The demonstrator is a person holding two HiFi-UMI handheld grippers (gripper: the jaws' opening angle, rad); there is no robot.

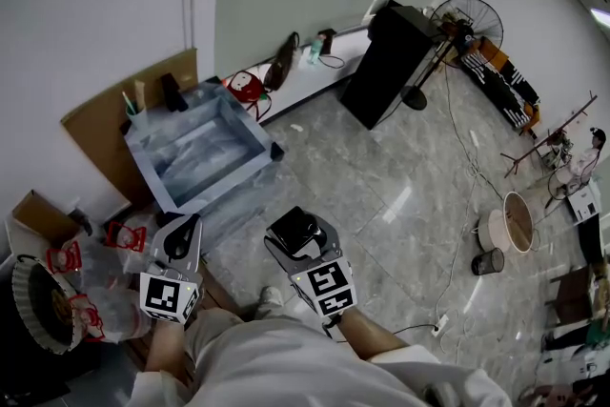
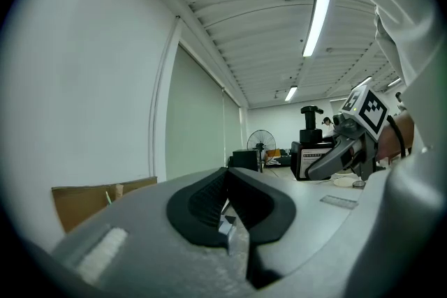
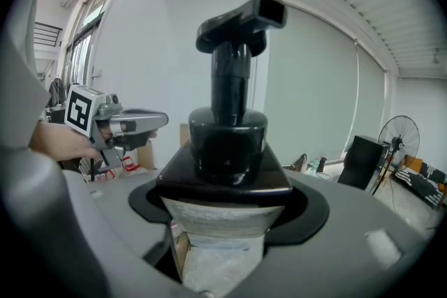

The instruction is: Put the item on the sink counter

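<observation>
A black pump bottle (image 1: 296,227) with a pale label stands upright between the jaws of my right gripper (image 1: 303,241), which is shut on it and held above the floor. In the right gripper view the bottle (image 3: 228,139) fills the middle and its pump head points right. My left gripper (image 1: 181,241) hangs beside it to the left, shut with nothing in it; its dark pads (image 2: 209,202) meet. The sink counter (image 1: 243,181), a blue-grey marbled box with a sunken basin, stands ahead of both grippers by the wall.
A cardboard sheet (image 1: 110,119) leans on the wall behind the counter. Red-printed bags (image 1: 100,276) and a round basket (image 1: 38,305) lie at left. A black cabinet (image 1: 389,62), a fan (image 1: 467,16), cables and a round drum (image 1: 513,222) occupy the grey floor at right.
</observation>
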